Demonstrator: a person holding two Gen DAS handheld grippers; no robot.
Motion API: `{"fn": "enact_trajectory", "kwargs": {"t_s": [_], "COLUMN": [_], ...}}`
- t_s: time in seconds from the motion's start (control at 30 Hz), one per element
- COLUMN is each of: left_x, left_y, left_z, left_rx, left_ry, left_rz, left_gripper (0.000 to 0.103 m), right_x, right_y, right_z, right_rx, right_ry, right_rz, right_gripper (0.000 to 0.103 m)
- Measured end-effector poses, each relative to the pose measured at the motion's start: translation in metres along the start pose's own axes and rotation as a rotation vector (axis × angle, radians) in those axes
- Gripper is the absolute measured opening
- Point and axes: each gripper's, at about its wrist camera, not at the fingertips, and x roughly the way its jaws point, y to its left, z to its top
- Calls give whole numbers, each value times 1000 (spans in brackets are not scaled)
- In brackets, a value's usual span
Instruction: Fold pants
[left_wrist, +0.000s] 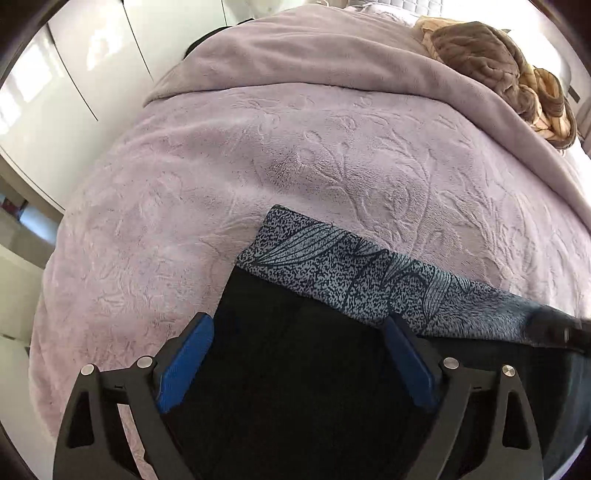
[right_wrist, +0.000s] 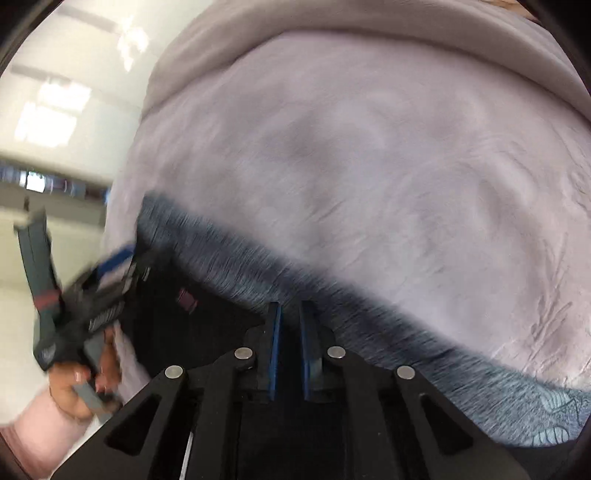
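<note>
Black pants (left_wrist: 295, 362) with a grey speckled patterned waistband (left_wrist: 351, 273) lie on the lilac blanket (left_wrist: 258, 155) of a bed. My left gripper (left_wrist: 295, 332) is open, its blue fingers (left_wrist: 188, 365) spread over the black cloth just below the waistband. In the blurred right wrist view my right gripper (right_wrist: 290, 314) has its blue pads nearly together, over the black cloth by the waistband (right_wrist: 369, 314); whether cloth is pinched between them does not show. The left gripper (right_wrist: 107, 291) and the hand holding it show at the left there.
A brown and beige bundle of cloth (left_wrist: 517, 77) lies at the far right of the bed. White glossy wardrobe doors (left_wrist: 74, 74) stand to the left. The bed's left edge drops to a pale floor (right_wrist: 37, 258).
</note>
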Motion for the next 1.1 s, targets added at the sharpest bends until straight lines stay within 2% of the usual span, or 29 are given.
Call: {"fn": "enact_trajectory", "kwargs": {"t_s": [0.07,0.17,0.23,0.27,0.3,0.33,0.47,0.6,0.7,0.8,0.9,0.93,1.0,1.1], "left_x": [-6,-25,-39,-48,-54,-63,-79,-78,-61,-65,-80,-88,-102,-121], "left_y": [1,-3,-9,-15,-24,-34,-89,-151,-172,-168,-166,-167,-171,-184], "left_z": [0,-13,-24,-31,-40,-50,-86,-133,-155,-152,-146,-147,-150,-162], "left_rx": [10,59,80,83,85,95,179,304,383,351,353,359,364,381], "left_ry": [6,5,4,7,11,15,45,84,90,124,132,130,130,155], "left_rz": [5,35,30,15,3,-21,-101,-151,-61,-68,-40,-31,-33,-50], "left_gripper": [94,94,94,94,94,94,94,94,94,94,94,94,94,94], "right_x": [-10,-36,-63,-75,-89,-100,-118,-120,-117,-134,-154,-160,-170,-182], "right_y": [-8,-20,-40,-43,-51,-55,-74,-94,-112,-123,-134,-136,-136,-136], "right_z": [-2,-12,-20,-30,-41,-55,-102,-156,-184,-195,-204,-208,-219,-240], "right_rx": [69,98,146,165,184,198,217,256,275,314,365,379,396,410], "right_ry": [-40,-69,-74,-82,-88,-92,-66,-62,-54,-83,-93,-95,-96,-91], "right_rz": [-11,-82,-57,-47,-42,-39,-42,-118,-157,-138,-90,-75,-74,-69], "right_gripper": [10,18,22,27,34,35,36,36,32,34,36,37,49,56]}}
